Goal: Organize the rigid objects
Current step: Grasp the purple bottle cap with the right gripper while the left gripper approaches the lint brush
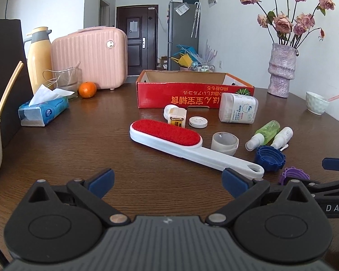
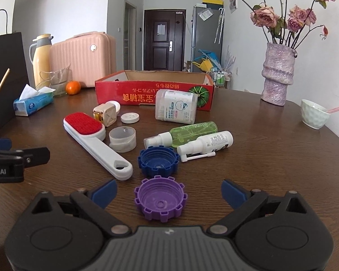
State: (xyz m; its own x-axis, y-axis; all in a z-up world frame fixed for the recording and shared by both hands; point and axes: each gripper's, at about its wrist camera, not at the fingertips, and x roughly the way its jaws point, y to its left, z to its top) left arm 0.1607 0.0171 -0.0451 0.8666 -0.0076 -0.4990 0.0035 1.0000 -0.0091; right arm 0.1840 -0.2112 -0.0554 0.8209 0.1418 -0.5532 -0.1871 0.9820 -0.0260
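Right view only: purple cap (image 2: pixel 161 199) whole, lying between the jaws, touching neither.
Left view only: lint brush (image 1: pixel 180 145) handle end beside the right jaw.
Left gripper (image 1: pixel 168 184): jaws wide apart, empty.
Right gripper (image 2: pixel 168 193): jaws wide apart, nothing gripped.

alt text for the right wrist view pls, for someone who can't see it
The right tongs stand open and empty just before a purple ridged cap lying hollow side up on a brown wooden table. Beyond it lie a blue cap, a red-padded lint brush, two spray bottles, and an open red cardboard box.
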